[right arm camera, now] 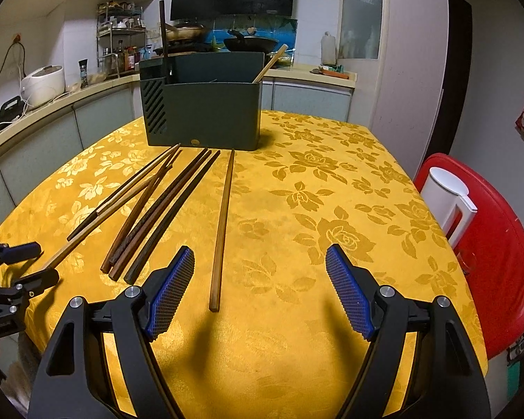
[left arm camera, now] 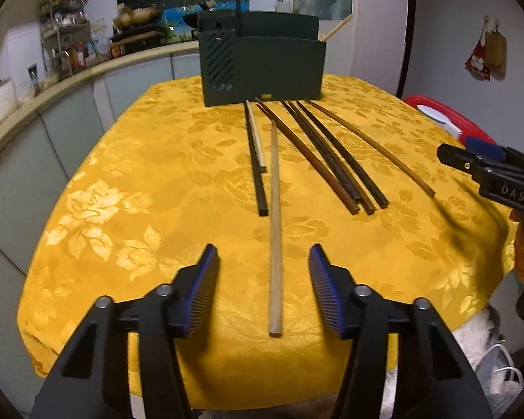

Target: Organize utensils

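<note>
Yellow floral tablecloth [right arm camera: 332, 192]; kitchen counter [right arm camera: 70, 94] behind.

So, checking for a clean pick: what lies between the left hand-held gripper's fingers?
In the left wrist view, the pale chopstick lies lengthwise between the open left hand-held gripper fingers, on the yellow tablecloth, untouched.

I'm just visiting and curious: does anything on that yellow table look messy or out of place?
Mostly the chopsticks: they lie loose on the yellow tablecloth in front of the dark green holder, fanned at different angles. One pale chopstick sits apart, nearer the edge. Nothing looks spilled or broken.
</note>
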